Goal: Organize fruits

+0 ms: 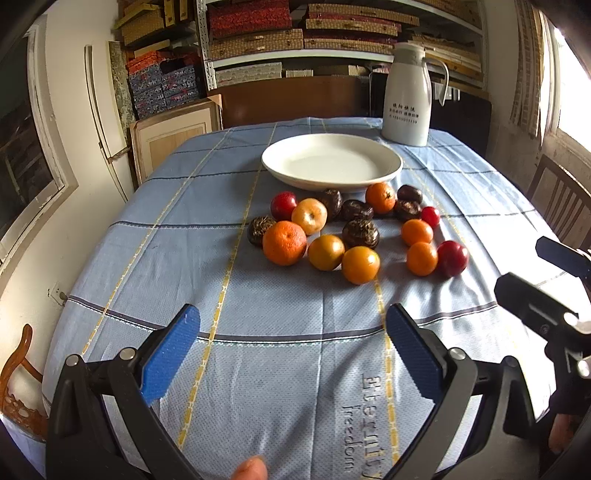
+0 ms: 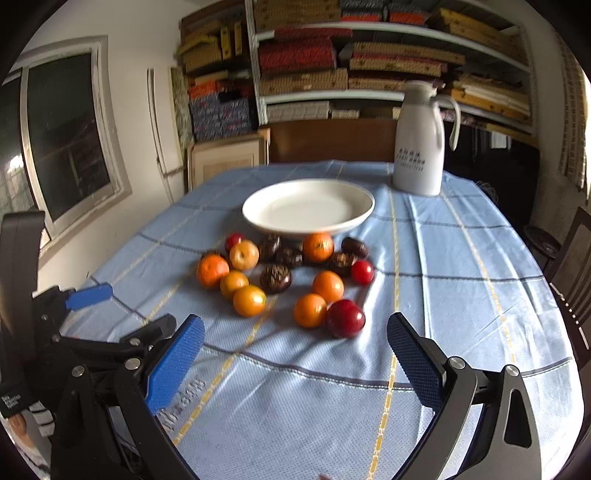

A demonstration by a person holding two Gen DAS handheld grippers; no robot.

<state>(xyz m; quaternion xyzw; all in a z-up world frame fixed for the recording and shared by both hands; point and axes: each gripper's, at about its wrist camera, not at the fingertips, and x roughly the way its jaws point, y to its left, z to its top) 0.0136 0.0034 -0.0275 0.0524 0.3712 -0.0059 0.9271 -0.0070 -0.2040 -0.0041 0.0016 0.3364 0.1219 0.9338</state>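
Observation:
Several fruits lie loose on the blue checked tablecloth [image 1: 280, 369] in front of an empty white plate [image 1: 331, 162]: oranges [image 1: 284, 242], yellow-orange fruits [image 1: 360, 264], red fruits [image 1: 452, 257] and dark brown ones [image 1: 360, 232]. The same pile [image 2: 310, 310] and the plate [image 2: 308, 207] show in the right wrist view. My left gripper [image 1: 291, 325] is open and empty, short of the pile. My right gripper [image 2: 295, 332] is open and empty, close behind a red fruit [image 2: 345, 318]. The left gripper also shows in the right wrist view [image 2: 88, 295].
A white thermos jug [image 1: 406, 96] stands behind the plate at the back right of the table. Wooden chairs [image 1: 561, 203] stand at the right and left edges. Shelves of boxes [image 1: 303, 33] and a window [image 2: 66, 136] lie beyond the table.

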